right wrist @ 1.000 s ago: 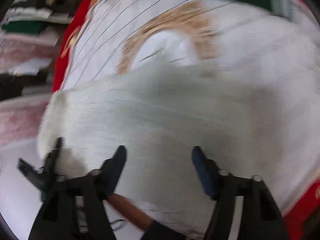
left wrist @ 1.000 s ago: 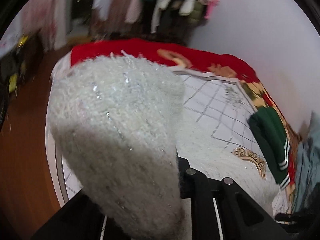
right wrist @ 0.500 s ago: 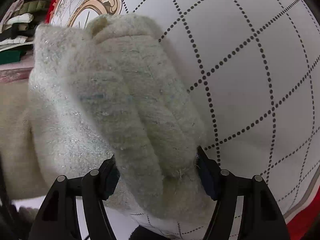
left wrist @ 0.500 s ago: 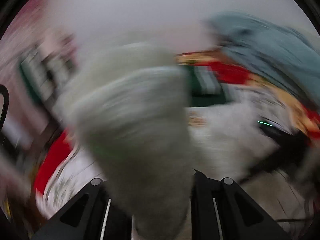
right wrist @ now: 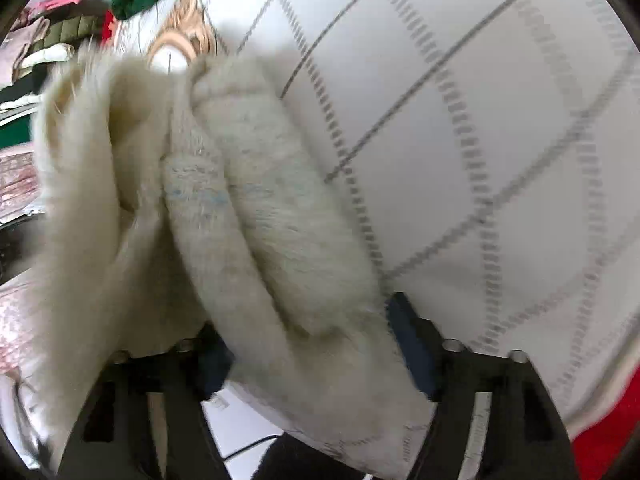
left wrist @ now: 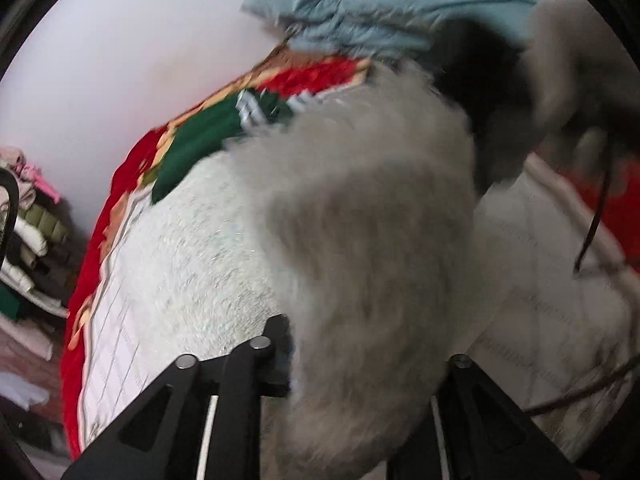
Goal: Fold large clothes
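Observation:
A fluffy cream-white sweater (left wrist: 372,248) fills both wrist views. My left gripper (left wrist: 364,364) is shut on a thick bunch of it, and more of the sweater lies spread on the bed behind (left wrist: 192,240). My right gripper (right wrist: 308,340) is shut on several folded layers of the same sweater (right wrist: 256,200), held just above the white checked bed cover (right wrist: 480,140). The cloth hides the fingertips of both grippers. The left view is motion-blurred.
The bed cover has a red patterned border (left wrist: 100,216). A folded green garment (left wrist: 208,136) and a pale blue quilted jacket (left wrist: 380,4) lie on the bed near the white wall. Stacks of folded clothes (left wrist: 28,240) stand to the left.
The left gripper has swung round with its bunch of sweater, from facing the clothes rack to facing the wall and blue jacket. The right gripper closed on the folded layers and still holds them.

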{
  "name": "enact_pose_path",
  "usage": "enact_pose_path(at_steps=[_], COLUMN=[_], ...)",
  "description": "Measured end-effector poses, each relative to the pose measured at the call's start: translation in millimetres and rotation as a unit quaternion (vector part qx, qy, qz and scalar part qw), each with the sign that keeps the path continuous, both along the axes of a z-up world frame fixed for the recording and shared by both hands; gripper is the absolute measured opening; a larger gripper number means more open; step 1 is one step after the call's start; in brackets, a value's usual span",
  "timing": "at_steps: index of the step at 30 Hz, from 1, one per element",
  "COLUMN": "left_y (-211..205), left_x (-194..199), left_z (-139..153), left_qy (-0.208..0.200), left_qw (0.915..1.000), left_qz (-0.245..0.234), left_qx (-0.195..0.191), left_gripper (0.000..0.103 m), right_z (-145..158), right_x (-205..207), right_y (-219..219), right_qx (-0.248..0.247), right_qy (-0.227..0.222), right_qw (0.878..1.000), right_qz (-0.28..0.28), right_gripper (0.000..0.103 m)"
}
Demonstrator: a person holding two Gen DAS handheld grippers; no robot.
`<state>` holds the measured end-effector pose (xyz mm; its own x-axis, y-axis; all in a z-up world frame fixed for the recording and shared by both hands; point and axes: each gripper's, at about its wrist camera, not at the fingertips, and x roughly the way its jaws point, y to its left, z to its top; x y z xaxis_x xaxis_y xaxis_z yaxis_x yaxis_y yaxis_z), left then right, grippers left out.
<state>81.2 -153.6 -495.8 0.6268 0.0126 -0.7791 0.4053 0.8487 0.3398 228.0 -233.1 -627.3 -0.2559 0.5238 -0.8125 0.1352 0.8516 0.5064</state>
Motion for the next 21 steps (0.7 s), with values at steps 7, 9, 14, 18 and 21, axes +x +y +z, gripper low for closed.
enact_pose_path(at_steps=[7,9,14,18,21], left_y=[36.4,42.0,53.1,67.9,82.3], left_x=[-5.3,-12.8,-21.9,-18.8,-25.5], left_z=[19.6,24.4,25.1,33.0,47.7], left_qy=[0.057,0.066,0.088,0.099,0.095], left_qw=[0.9957,0.9926,0.9841,0.9728,0.9631], left_qz=[0.054,0.07,0.116,0.165,0.2], left_qx=[-0.05,-0.074,-0.102,-0.129,-0.153], left_gripper=[0.087,0.089,0.089,0.089,0.089], right_z=[72.9,94.2,94.4,54.9,55.9], right_x=[-8.1,-6.1,14.6,27.7,18.5], right_y=[-18.6,-19.6,40.5,108.4,131.1], right_qx=[0.014,0.06,0.139,0.193,0.174], right_qy=[-0.085,-0.098,-0.081,-0.01,-0.022], right_qw=[0.996,0.992,0.987,0.981,0.984], right_qz=[-0.033,-0.049,-0.021,0.023,0.038], right_gripper=[0.082,0.083,0.091,0.056,0.025])
